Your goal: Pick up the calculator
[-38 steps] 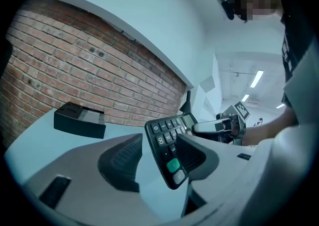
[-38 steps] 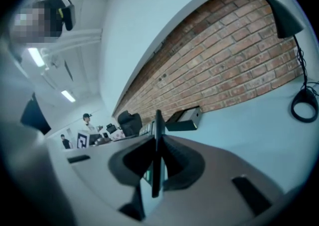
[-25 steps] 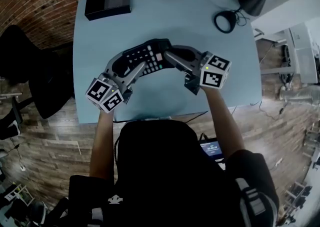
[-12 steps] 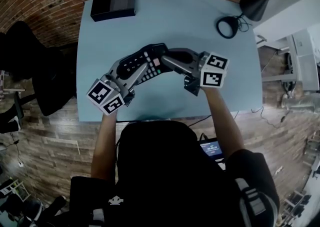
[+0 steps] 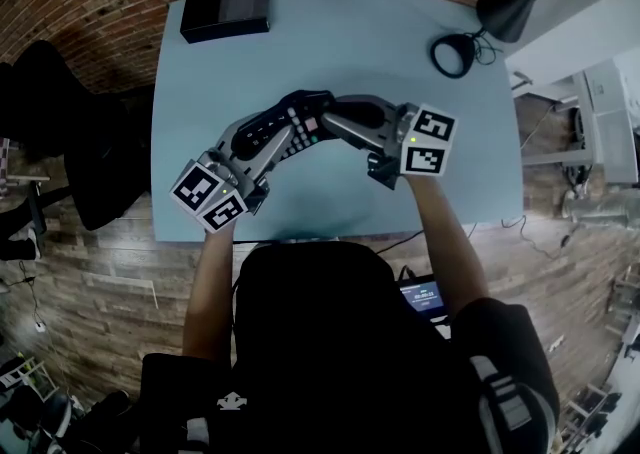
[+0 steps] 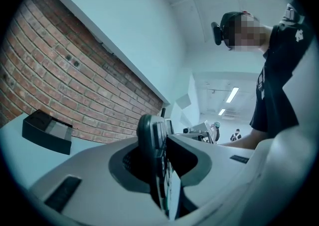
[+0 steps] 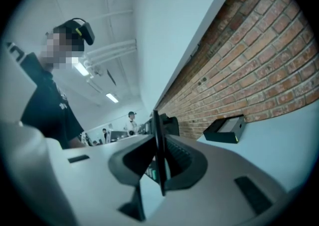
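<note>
One calculator (image 5: 297,117), seemingly higher now.

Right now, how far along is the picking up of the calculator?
Done: the right gripper is clamped on the calculator. In hand: the jaws of the left gripper have just been closing, with the calculator between them, tilted. Left: lifting it clear of the table; whether it touches the table now, I cannot tell.

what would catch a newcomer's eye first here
A black calculator is clamped mid-table between the left gripper, whose jaws have just been closing on it, and the right gripper. A black box sits at the far left corner of the blue table, a black desk lamp at the far right.
</note>
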`<state>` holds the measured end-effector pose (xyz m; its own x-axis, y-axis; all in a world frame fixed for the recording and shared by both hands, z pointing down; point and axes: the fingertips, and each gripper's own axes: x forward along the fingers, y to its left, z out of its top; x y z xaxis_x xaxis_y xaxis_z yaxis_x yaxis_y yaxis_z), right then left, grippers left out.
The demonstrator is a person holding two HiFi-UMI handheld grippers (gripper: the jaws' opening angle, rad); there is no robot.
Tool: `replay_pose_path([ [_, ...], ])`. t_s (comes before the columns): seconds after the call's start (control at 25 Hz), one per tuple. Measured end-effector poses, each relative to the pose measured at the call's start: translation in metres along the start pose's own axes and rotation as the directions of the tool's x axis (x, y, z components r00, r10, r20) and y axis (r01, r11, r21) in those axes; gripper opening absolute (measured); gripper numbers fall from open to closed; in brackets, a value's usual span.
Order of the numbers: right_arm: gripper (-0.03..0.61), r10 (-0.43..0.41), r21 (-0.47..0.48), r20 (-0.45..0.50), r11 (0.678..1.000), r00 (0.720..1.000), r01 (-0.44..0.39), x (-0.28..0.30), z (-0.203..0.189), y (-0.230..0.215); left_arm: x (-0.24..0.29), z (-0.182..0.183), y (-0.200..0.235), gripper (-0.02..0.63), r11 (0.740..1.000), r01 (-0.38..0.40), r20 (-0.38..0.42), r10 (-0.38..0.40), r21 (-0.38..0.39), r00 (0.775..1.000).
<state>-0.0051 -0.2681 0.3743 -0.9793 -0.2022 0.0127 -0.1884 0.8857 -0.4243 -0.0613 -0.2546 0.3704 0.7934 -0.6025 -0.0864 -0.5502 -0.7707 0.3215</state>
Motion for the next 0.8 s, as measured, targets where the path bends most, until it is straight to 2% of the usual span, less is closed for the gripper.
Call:
replay_pose_path([
  [0.44,0.052,-0.029,-0.014,0.018,0.999,0.999,0.029,-0.007,0.000,0.000,0.002,0.003,-0.009,0.086,0.999,-0.024,0.012,0.023,0.041,1.000],
  [0.64,0.057,-0.034,0.008,0.007,0.999,0.999,0.034,-0.012,-0.002,-0.001,0.003,0.001,-0.012,0.086,0.999,-0.023,0.011,0.023,0.049,1.000],
  [0.8,0.061,-0.070,0.028,0.028,0.997,0.997,0.069,-0.029,0.001,-0.007,-0.004,0.006,-0.006,0.084,0.997,-0.067,0.033,0.065,0.046,0.997],
])
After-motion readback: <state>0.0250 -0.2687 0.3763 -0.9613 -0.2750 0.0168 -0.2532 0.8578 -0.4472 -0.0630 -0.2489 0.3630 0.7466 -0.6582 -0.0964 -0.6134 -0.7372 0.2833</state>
